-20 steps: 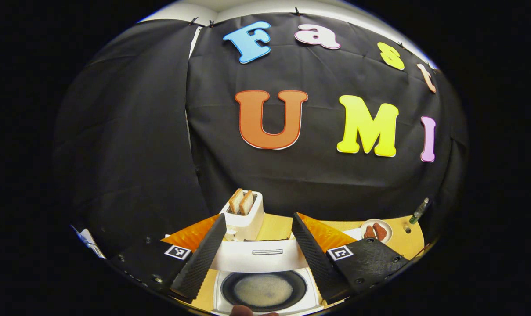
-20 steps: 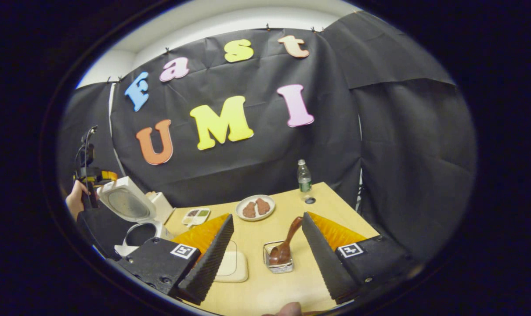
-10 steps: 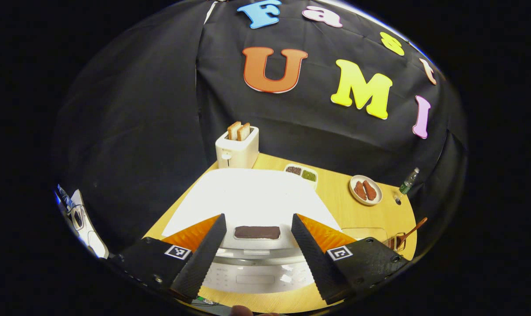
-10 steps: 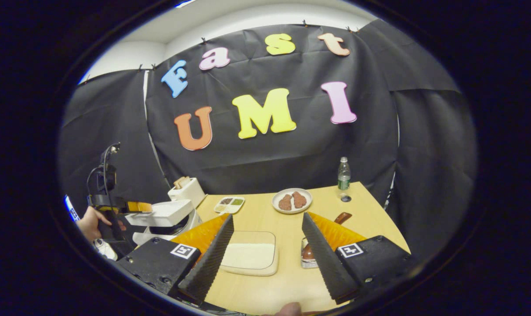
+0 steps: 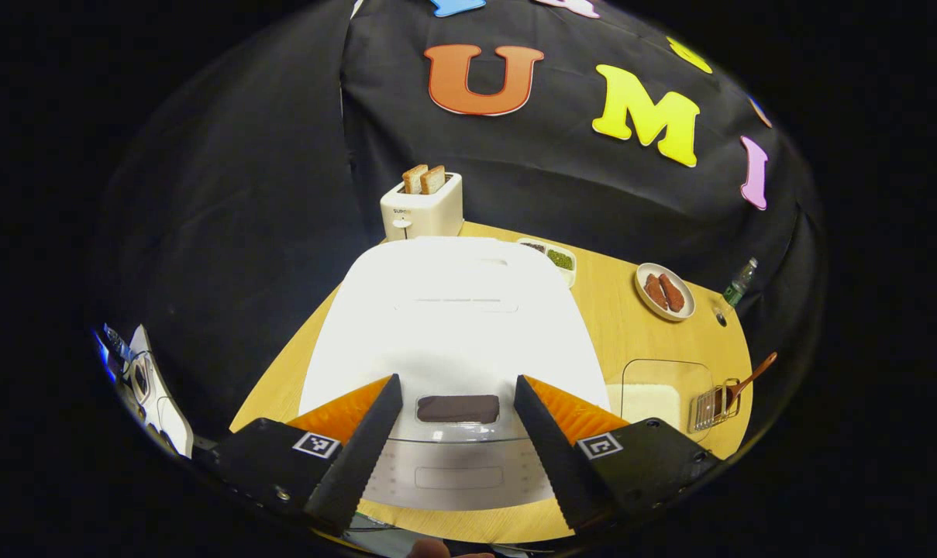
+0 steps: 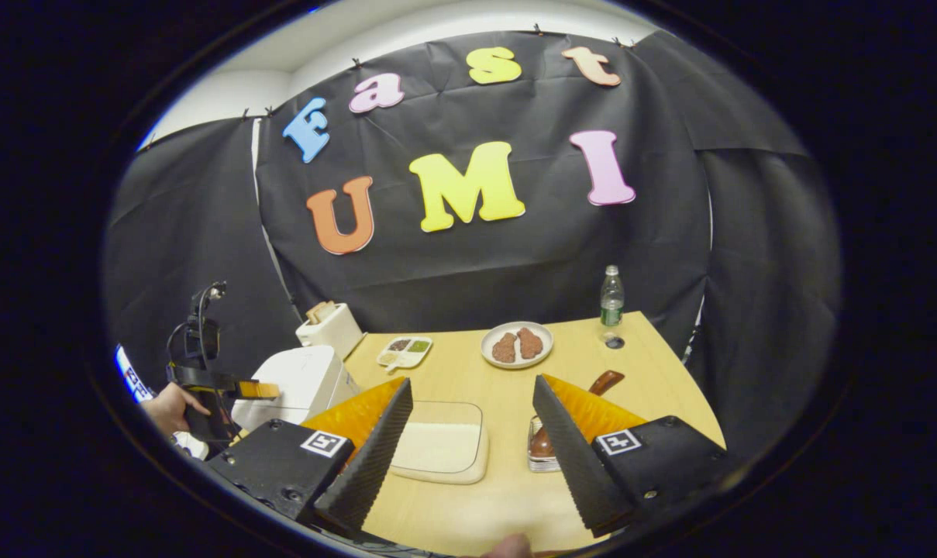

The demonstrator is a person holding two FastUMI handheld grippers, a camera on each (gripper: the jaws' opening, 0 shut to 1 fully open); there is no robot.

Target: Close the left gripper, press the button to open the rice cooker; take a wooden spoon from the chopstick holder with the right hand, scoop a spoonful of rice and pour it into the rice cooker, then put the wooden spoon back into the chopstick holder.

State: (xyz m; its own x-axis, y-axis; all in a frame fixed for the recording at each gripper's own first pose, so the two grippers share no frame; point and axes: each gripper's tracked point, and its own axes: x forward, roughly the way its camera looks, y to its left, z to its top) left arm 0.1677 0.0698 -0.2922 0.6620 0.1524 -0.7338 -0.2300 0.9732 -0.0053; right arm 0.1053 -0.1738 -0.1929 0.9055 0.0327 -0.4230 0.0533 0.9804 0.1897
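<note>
Directly ahead of the left gripper sits a white rice cooker with its lid down, on a pale wooden table. This gripper's jaws stand wide apart, one on each side of a dark rectangular button at the cooker's front edge, seemingly lined up with it though touching nothing. Since the task asks for closed fingers to press that button, this reads as a position over the cooker with the closing not yet done. Behind the cooker stands a white toaster holding two slices of bread. To the cooker's right lie a shallow tray of rice and, just beside it, a wire chopstick holder with a wooden spoon leaning out of it. In the right gripper view, the right gripper hovers above the table, its jaws also wide apart and empty, aimed between the tray of rice and the chopstick holder. The wooden spoon rests in the holder, partly hidden behind the right finger, its handle tilted away, so it is close at hand for a grasp. Farther back are a plate of brown food, a small sectioned dish and a water bottle. At far left, a hand holds the other gripper beside the cooker.
</note>
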